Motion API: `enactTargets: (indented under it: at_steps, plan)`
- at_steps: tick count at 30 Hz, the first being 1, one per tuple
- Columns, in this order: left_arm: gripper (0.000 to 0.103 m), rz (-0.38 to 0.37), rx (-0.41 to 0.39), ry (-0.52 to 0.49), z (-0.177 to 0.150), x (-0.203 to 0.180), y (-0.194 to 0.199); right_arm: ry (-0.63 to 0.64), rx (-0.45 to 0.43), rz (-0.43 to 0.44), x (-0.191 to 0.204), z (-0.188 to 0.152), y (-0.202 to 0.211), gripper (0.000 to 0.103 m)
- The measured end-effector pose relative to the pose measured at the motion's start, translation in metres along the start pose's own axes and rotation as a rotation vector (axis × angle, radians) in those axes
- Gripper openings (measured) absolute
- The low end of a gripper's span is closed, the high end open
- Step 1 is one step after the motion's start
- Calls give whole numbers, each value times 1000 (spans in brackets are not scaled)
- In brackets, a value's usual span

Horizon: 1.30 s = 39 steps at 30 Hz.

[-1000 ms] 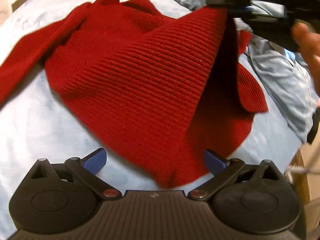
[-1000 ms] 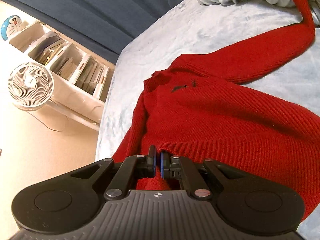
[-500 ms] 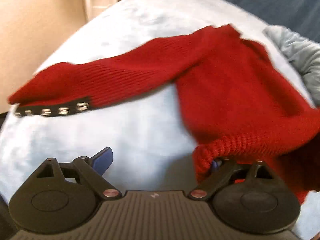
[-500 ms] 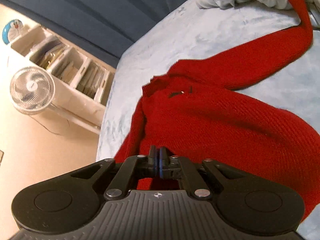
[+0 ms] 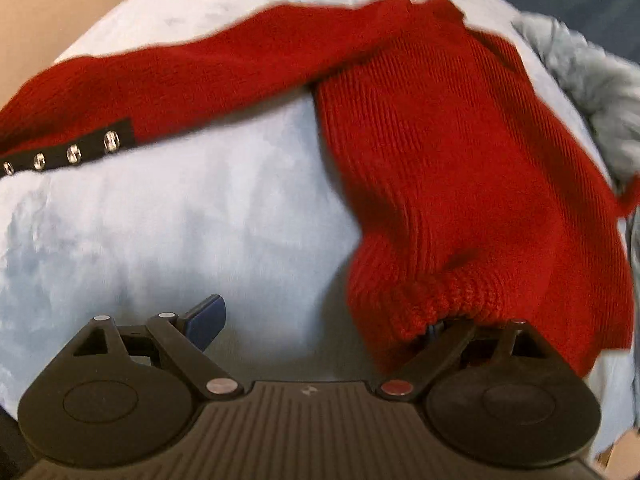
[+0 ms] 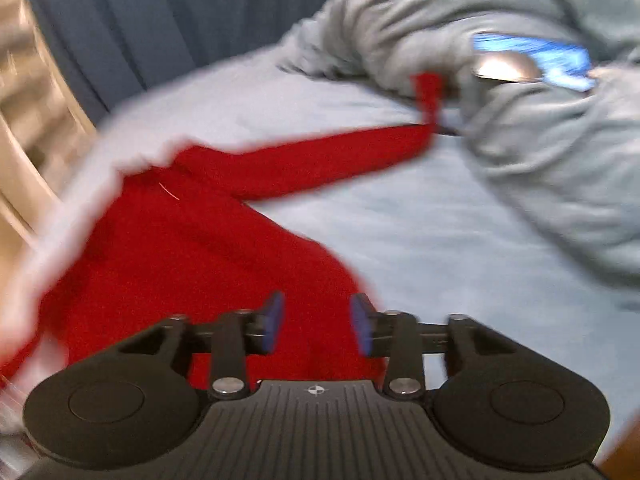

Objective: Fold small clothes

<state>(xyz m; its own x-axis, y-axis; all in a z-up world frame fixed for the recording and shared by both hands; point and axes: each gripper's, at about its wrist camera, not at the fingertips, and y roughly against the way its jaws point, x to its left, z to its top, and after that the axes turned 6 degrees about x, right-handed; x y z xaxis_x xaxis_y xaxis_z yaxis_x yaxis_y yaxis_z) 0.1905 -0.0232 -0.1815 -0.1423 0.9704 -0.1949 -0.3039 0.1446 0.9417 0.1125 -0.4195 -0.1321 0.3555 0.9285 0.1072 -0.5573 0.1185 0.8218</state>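
A red knit sweater point(image 5: 460, 152) lies on a light blue bed point(image 5: 200, 220). One sleeve stretches left, ending in a black cuff with metal eyelets point(image 5: 72, 154). My left gripper point(image 5: 320, 320) is open; the sweater's ribbed hem drapes over its right finger, and its left fingertip point(image 5: 206, 316) is bare. In the right wrist view the sweater point(image 6: 192, 248) lies below my right gripper point(image 6: 318, 320), which is open and holds nothing. The other sleeve point(image 6: 340, 156) reaches toward the bedding. This view is blurred.
A grey crumpled blanket point(image 6: 520, 120) is heaped at the far right of the bed, with a blue and silver object point(image 6: 532, 60) on it. A dark blue curtain point(image 6: 160, 20) hangs behind. Pale shelving point(image 6: 24, 100) stands left of the bed.
My right gripper has opened and let go of the sweater hem, and has swung right toward the blanket. My left gripper stays open with the hem over its right finger.
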Motion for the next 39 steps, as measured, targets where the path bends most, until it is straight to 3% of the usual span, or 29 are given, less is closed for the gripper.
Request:
enactTargets:
  at_steps: [4, 8, 13, 17, 19, 21, 25, 26, 27, 28, 29, 35, 39]
  plan:
    - [94, -18, -47, 93, 24, 7, 10, 118, 70, -25, -3, -29, -22, 52]
    - [94, -13, -46, 92, 31, 4, 13, 158, 100, -41, 5, -31, -54, 57]
    - [96, -35, 28, 96, 17, 0, 1, -47, 11, 23, -10, -11, -76, 56]
    - [96, -97, 139, 84, 5, -8, -17, -445, -56, 178, -51, 33, -75, 56]
    - [100, -103, 138, 57, 4, -15, -19, -471, -57, 209, -57, 55, -73, 56]
    - [100, -112, 146, 46, 3, -21, -20, -403, -33, 199, -53, 70, -75, 56]
    - [99, -107, 173, 5, -4, -31, -28, -348, 33, 169, -48, 71, -89, 55]
    - [97, -87, 163, -31, -7, -35, -27, -369, 62, 185, -49, 67, -95, 47]
    - [82, -67, 151, -65, -10, -39, -26, -391, 100, 213, -51, 62, -101, 38]
    - [41, -56, 138, -107, -12, -43, -23, -404, 125, 229, -51, 57, -106, 13]
    - [17, -60, 136, -153, -14, -46, -20, -390, 119, 206, -47, 53, -102, 9]
    - [13, -58, 12, -225, -4, -30, 34, -208, -44, 43, -29, 45, -46, 7]
    - [12, 7, -122, -288, 0, -1, 96, -62, -112, 80, -16, 27, 30, 6]
